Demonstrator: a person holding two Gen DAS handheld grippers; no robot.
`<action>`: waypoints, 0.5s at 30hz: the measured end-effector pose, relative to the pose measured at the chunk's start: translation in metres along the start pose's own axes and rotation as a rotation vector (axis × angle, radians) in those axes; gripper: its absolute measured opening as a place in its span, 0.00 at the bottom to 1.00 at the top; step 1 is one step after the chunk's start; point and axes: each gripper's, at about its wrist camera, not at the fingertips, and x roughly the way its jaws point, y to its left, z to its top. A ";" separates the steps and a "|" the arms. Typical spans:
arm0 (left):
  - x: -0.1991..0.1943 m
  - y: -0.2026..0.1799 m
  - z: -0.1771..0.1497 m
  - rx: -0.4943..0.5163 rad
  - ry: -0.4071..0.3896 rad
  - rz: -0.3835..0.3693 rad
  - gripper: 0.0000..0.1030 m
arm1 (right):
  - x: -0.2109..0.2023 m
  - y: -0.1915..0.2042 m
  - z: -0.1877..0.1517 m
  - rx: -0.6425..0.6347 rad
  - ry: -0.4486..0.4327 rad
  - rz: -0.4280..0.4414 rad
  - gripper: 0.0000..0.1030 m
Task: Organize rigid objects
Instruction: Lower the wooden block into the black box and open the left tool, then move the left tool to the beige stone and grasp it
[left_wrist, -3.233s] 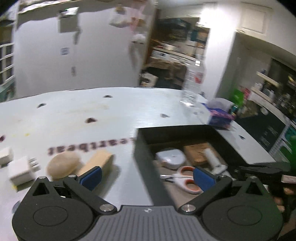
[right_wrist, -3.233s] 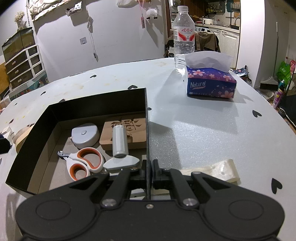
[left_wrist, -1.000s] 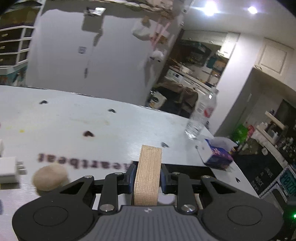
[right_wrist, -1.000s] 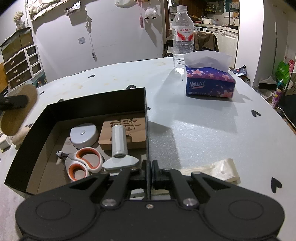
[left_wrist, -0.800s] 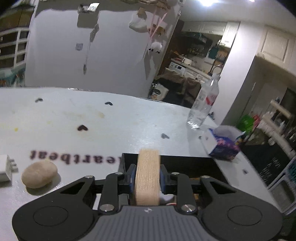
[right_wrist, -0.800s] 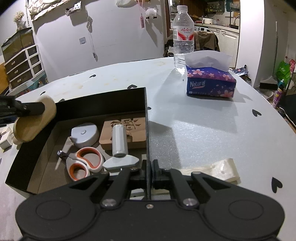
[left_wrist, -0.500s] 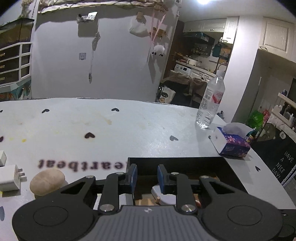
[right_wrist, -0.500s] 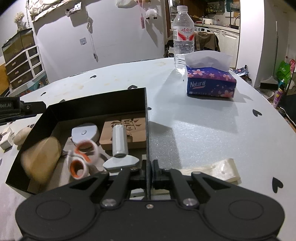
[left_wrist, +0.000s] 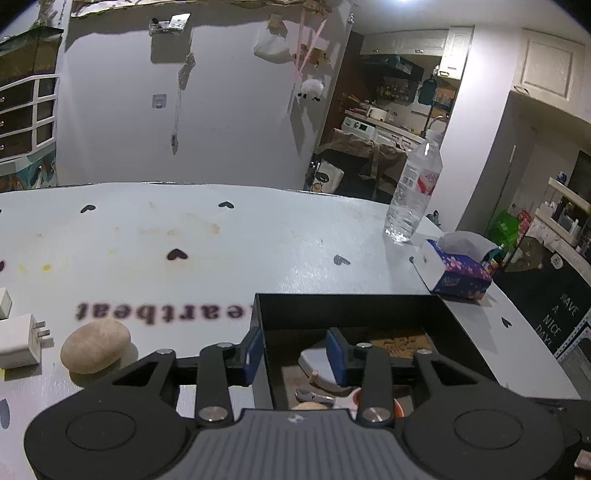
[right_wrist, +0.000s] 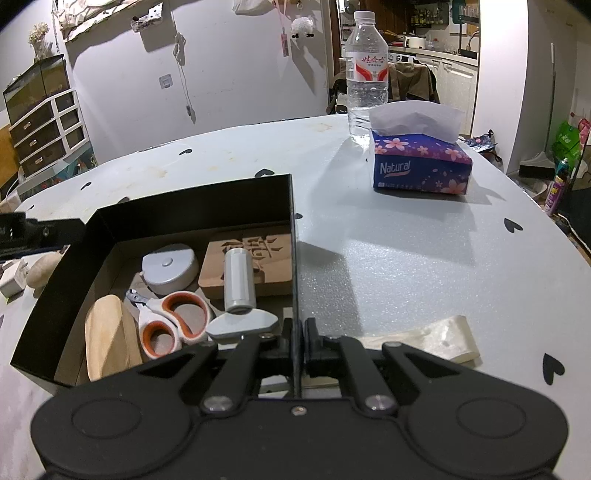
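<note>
A black box (right_wrist: 192, 206) sits on the white table; it also shows in the left wrist view (left_wrist: 347, 306). Inside lie a wooden oval block (right_wrist: 105, 332), orange-handled scissors (right_wrist: 173, 321), a grey tape measure (right_wrist: 170, 267), a carved wooden board (right_wrist: 273, 258) and a white cylinder (right_wrist: 239, 278). My left gripper (left_wrist: 293, 356) is open and empty above the box's left wall. My right gripper (right_wrist: 298, 341) is shut on the box's right wall. A tan stone (left_wrist: 95, 345) and a white charger (left_wrist: 18, 343) lie on the table left of the box.
A water bottle (right_wrist: 366, 70) and a purple tissue box (right_wrist: 419, 162) stand at the far right of the table. A clear plastic wrapper (right_wrist: 424, 339) lies by my right gripper. The table (left_wrist: 184, 236) carries black heart marks and printed lettering.
My left gripper picked up the wooden block from the table, carried it over the box and let go. The block now lies in the box's left side. My right gripper stayed put.
</note>
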 end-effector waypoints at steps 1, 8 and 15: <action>-0.001 0.000 -0.001 0.003 0.005 -0.004 0.40 | 0.000 0.000 0.000 0.001 0.000 0.000 0.05; -0.009 -0.002 -0.004 0.022 0.018 -0.019 0.63 | 0.000 0.000 0.000 0.000 0.000 0.000 0.05; -0.015 0.003 -0.007 0.012 0.015 0.004 0.94 | 0.000 0.000 0.000 0.000 0.000 0.000 0.05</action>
